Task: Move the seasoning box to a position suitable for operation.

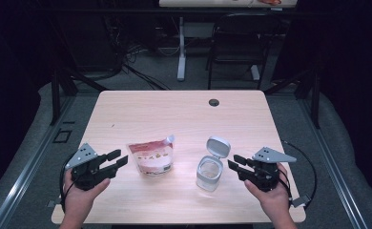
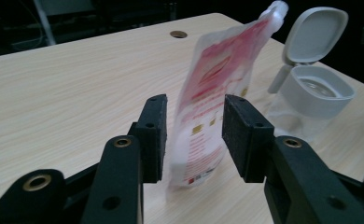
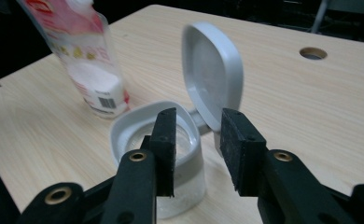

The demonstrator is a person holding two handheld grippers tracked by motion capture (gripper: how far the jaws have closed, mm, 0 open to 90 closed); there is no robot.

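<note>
- One pouch (image 1: 150, 158), red and white, standing at table centre.
- One clear container (image 1: 209, 172), at 3 o'clock of the pouch, grey lid (image 1: 218, 146) flipped up.
- Left gripper (image 1: 117, 158) at pouch's 9 o'clock, right gripper (image 1: 234, 162) at container's 3 o'clock: both released, grasping nothing.
- Surface: pale wood table (image 1: 174, 114), one cable hole (image 1: 214, 102) at 12 o'clock.
- Room: dark; one chair (image 1: 236, 43) behind.

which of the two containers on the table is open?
The clear jar by the right gripper: its grey lid is flipped up on its hinge. The red-and-white pouch near the left gripper looks closed.
</note>
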